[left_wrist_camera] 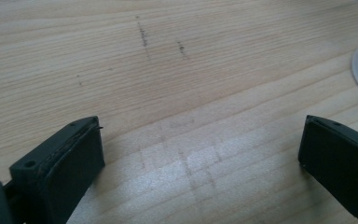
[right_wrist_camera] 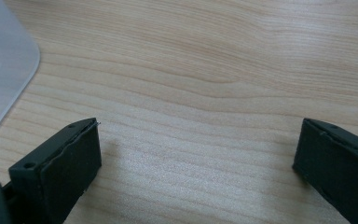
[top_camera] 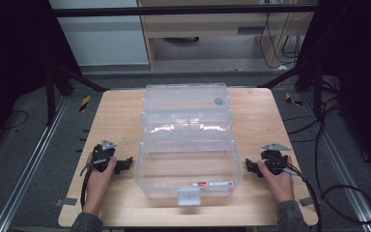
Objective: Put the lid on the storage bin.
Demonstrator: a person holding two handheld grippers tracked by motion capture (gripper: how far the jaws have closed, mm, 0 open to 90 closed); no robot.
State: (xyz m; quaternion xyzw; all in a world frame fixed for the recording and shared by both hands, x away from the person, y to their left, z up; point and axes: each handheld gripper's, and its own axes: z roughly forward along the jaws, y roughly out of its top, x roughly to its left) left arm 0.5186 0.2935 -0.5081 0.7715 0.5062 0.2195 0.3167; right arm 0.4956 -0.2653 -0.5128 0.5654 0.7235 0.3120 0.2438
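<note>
Pale wood table (top_camera: 116,116), dark room; both grippers, left (top_camera: 124,165) and right (top_camera: 249,166), gape wide, empty, clear plastic box (top_camera: 188,145) between them

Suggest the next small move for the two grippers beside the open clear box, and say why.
Probably bring both grippers inward toward the clear plastic box. The left gripper and the right gripper rest on the wooden table on either side of the box, jaws wide open with nothing between them, and neither touches it. The lid stands open.
</note>
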